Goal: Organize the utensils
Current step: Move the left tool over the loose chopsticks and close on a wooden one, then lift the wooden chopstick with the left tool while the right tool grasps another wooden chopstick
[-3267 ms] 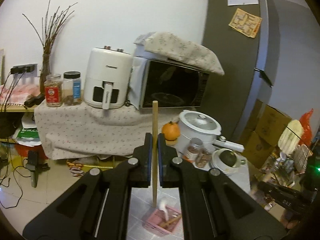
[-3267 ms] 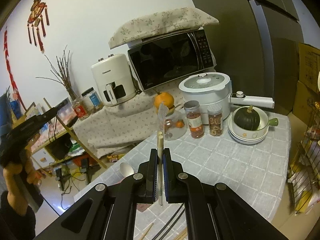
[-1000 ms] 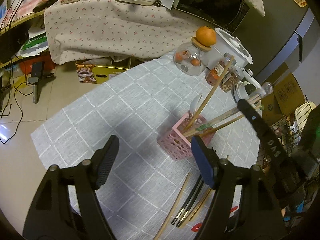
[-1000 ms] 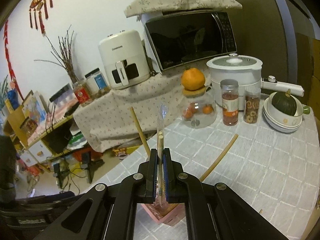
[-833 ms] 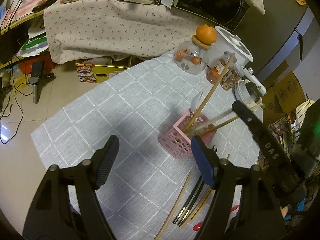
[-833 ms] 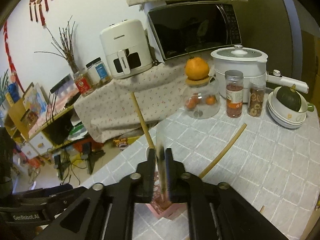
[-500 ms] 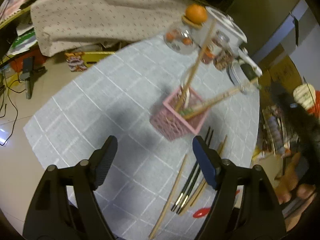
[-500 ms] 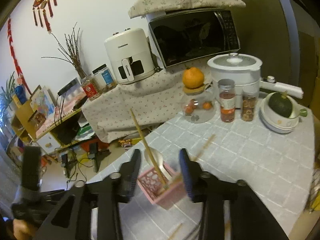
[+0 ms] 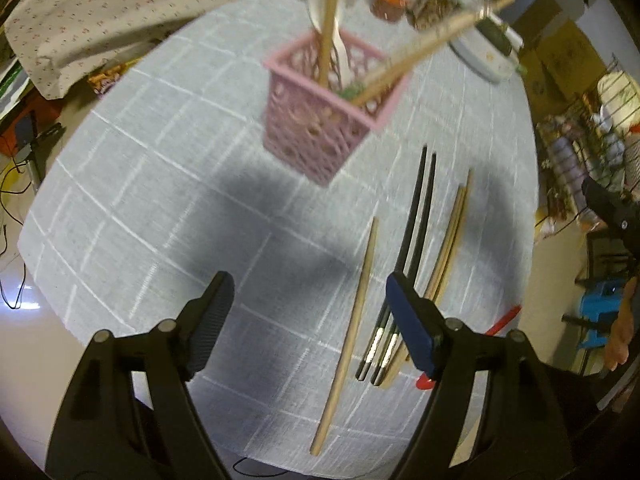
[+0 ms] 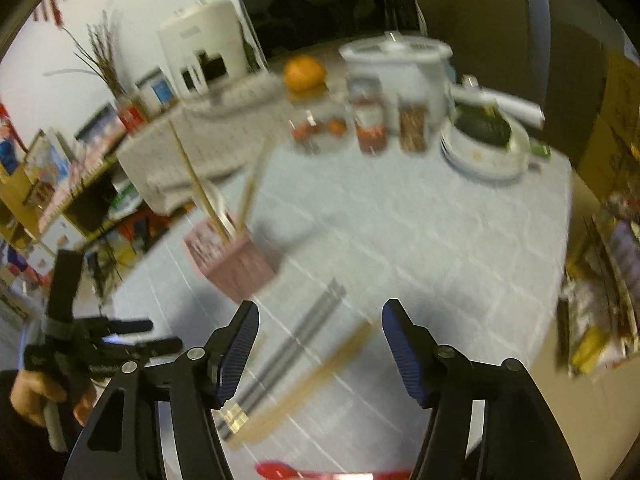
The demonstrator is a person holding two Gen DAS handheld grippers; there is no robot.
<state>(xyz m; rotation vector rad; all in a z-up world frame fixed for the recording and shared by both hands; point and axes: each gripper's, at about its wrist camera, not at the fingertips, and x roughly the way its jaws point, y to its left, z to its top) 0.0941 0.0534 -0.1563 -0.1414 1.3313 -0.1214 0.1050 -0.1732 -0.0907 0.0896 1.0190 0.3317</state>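
I'm working in a home kitchen-dining corner. At twelve o'clock in my right view a black microwave (image 10: pixel 320 12) sits under a cloth cover, with a white air fryer (image 10: pixel 200 54) at eleven o'clock beside it on a floral-clothed shelf. A white cooking pot (image 10: pixel 396 60) with a long handle, spice jars (image 10: pixel 370 120), an orange (image 10: pixel 304 72) on a glass jar and stacked bowls (image 10: pixel 484 152) stand along the far edge of my table (image 10: pixel 420 240), which wears a grey checked cloth. Dried twigs (image 10: pixel 102 56) in a vase at ten o'clock and cardboard boxes (image 9: pixel 560 52) at two o'clock in my left view look domestic.
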